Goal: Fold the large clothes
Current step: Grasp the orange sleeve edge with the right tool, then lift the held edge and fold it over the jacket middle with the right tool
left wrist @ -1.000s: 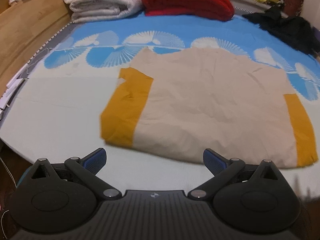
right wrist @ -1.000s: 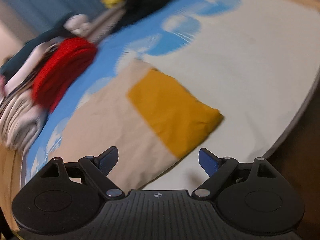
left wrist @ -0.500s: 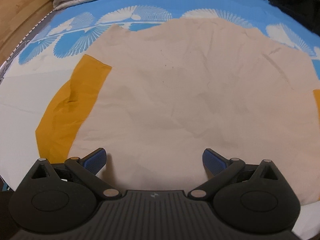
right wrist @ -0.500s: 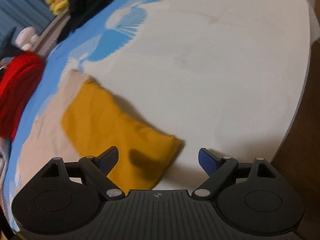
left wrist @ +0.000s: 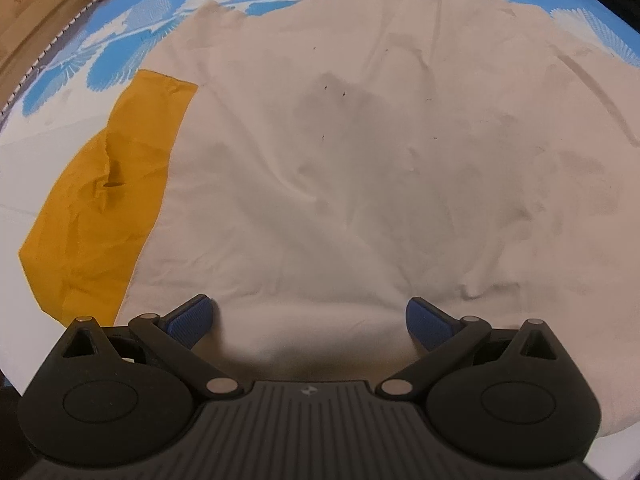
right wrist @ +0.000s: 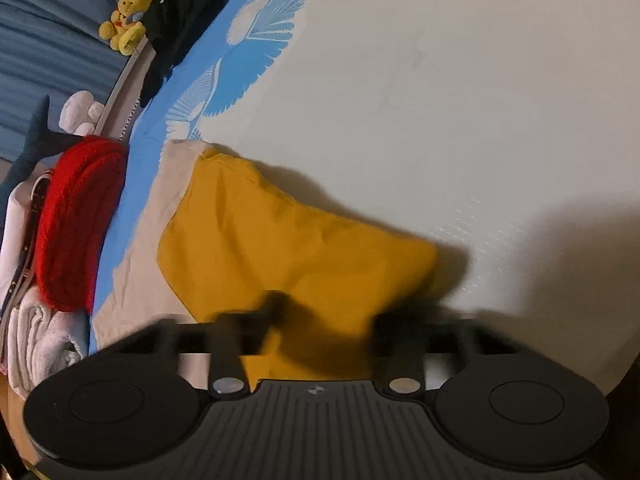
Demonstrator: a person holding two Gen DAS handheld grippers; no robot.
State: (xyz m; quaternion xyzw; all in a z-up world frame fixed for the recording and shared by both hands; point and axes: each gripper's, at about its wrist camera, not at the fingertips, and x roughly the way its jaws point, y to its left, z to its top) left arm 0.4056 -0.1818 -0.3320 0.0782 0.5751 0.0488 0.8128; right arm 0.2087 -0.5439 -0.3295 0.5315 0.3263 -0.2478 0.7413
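Beige shirt point(left wrist: 340, 160) lies flat for folding; left gripper point(left wrist: 308, 316) spread at its hem, right gripper point(right wrist: 324, 312) blurred over the sleeve point(right wrist: 280, 248), jaws unclear.

No readable text, number or brand name shows anywhere. The only mark is a small round emblem without letters on the ribbed black body of the left claw point(left wrist: 308, 317) and right claw point(right wrist: 327, 312).

You have 1 beige shirt point(left wrist: 360, 168) with 2 mustard sleeves, 2 grippers, 1 red blanket point(right wrist: 76, 220), 1 yellow plush toy point(right wrist: 126, 20).
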